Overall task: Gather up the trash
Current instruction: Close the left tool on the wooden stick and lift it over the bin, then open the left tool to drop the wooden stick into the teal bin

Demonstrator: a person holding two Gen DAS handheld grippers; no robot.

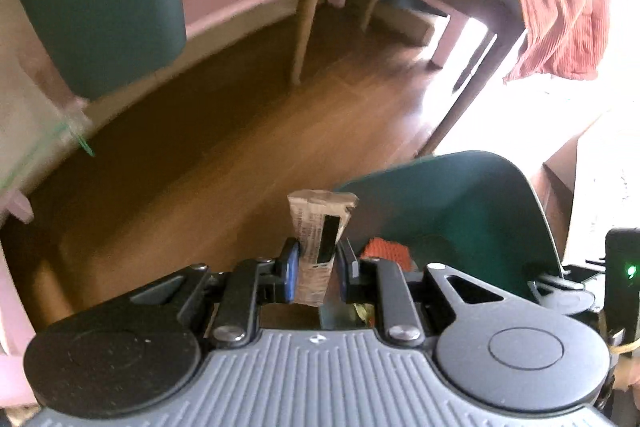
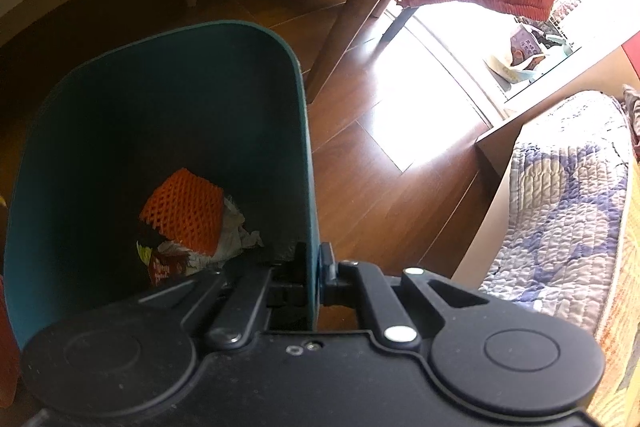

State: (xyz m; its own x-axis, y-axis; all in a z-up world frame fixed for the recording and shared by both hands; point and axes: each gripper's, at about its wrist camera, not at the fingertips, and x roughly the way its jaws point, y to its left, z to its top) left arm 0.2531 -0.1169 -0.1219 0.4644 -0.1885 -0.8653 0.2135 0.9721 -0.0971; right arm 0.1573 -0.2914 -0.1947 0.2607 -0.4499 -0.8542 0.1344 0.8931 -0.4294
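Left gripper [image 1: 316, 267]: jaws narrow, clamped on brown paper wrapper [image 1: 318, 227], held upright above floor beside teal bin [image 2: 168, 131]. Right gripper [image 2: 314, 267]: jaws nearly together, pinching the bin's wall; orange mesh [image 2: 186, 209] inside.

Below me the wooden floor [image 2: 380, 195] is catching bright sunlight, and chair legs [image 1: 306, 7] are standing on it.
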